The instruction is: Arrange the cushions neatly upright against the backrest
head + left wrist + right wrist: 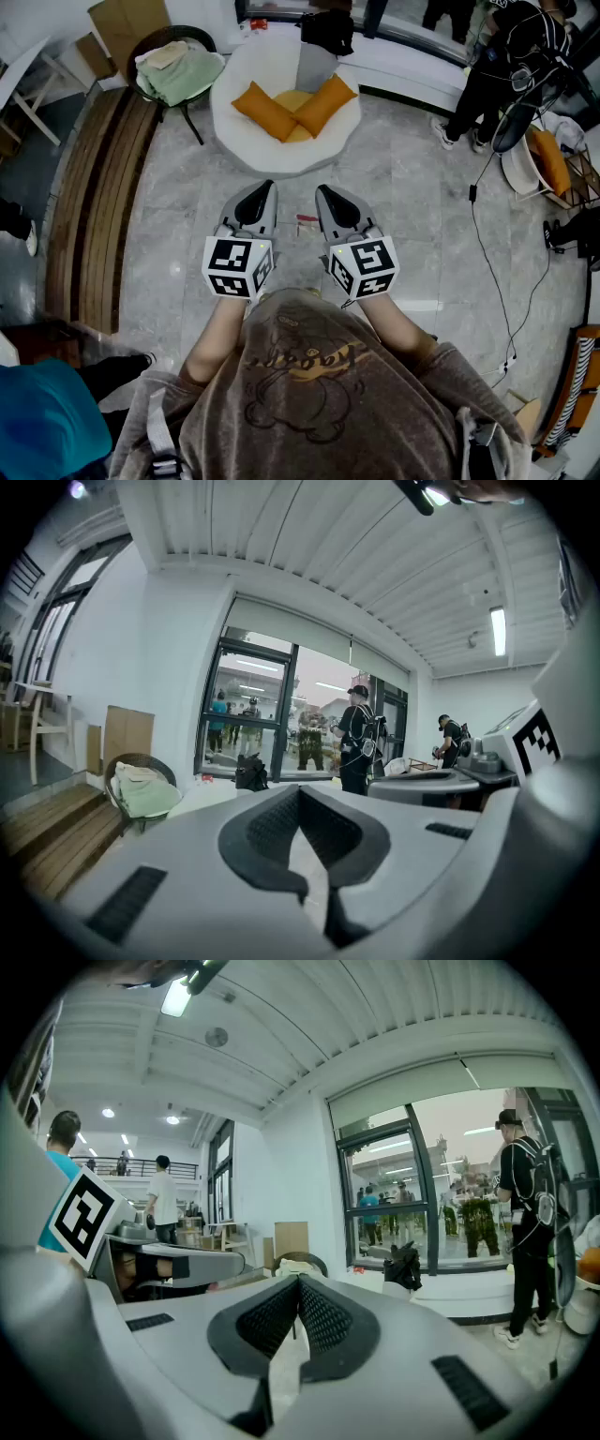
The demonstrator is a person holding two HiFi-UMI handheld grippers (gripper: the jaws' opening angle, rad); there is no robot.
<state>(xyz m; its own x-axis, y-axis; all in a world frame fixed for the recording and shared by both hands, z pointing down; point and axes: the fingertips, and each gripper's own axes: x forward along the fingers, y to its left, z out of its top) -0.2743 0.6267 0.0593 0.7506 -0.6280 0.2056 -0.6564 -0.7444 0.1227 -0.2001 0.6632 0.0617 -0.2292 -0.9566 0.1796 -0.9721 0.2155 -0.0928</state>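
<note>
A round white chair (281, 150) stands ahead on the floor in the head view. On its seat lie two orange cushions, one on the left (265, 111) and one on the right (324, 104), with a yellow cushion (292, 101) between them and a grey cushion (315, 66) leaning at the back. My left gripper (262, 189) and right gripper (325, 194) are held side by side, short of the chair, both shut and empty. In the left gripper view the gripper (300, 799) has its jaws touching; in the right gripper view the gripper (299, 1284) does too.
A dark round chair with green cloth (178, 70) stands left of the white one, beside a wooden bench (103, 197). A person in black (502, 66) stands at the right. A cable (497, 281) runs across the floor. Cardboard (127, 23) leans on the wall.
</note>
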